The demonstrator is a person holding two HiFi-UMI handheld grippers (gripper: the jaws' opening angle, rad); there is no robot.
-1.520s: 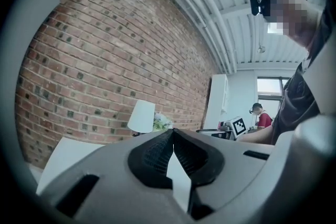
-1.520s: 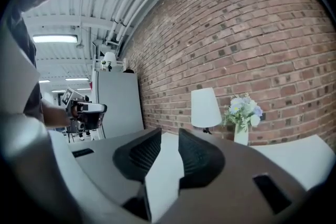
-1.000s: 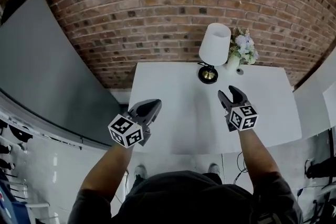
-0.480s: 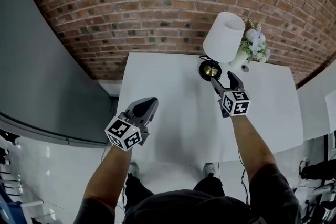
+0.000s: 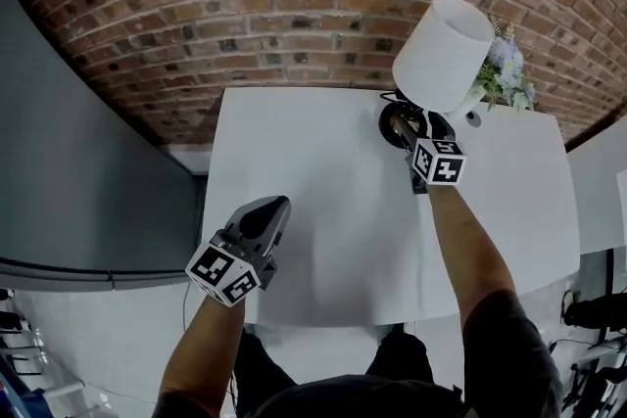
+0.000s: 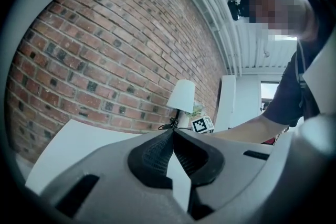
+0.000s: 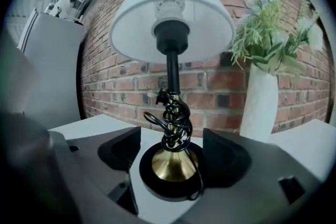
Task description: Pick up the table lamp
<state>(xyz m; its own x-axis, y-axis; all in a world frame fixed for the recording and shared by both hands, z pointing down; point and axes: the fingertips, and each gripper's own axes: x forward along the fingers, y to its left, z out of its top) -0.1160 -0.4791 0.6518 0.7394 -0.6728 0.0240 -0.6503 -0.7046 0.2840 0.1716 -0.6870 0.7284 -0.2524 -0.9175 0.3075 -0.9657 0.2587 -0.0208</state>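
Frankly, my right gripper (image 7: 172, 157), fingers (image 7: 223, 152) just opened wide astride the table lamp (image 7: 171, 81), could slip on its coiled cord (image 7: 171, 115); left gripper (image 6: 172, 136) closed.

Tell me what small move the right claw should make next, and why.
Probably ease it slightly forward before closing. The right claw has just been opening; its jaws stand wide, with the table lamp standing between their tips, not gripped. Its brass neck and cord-wrapped stem sit farther in.
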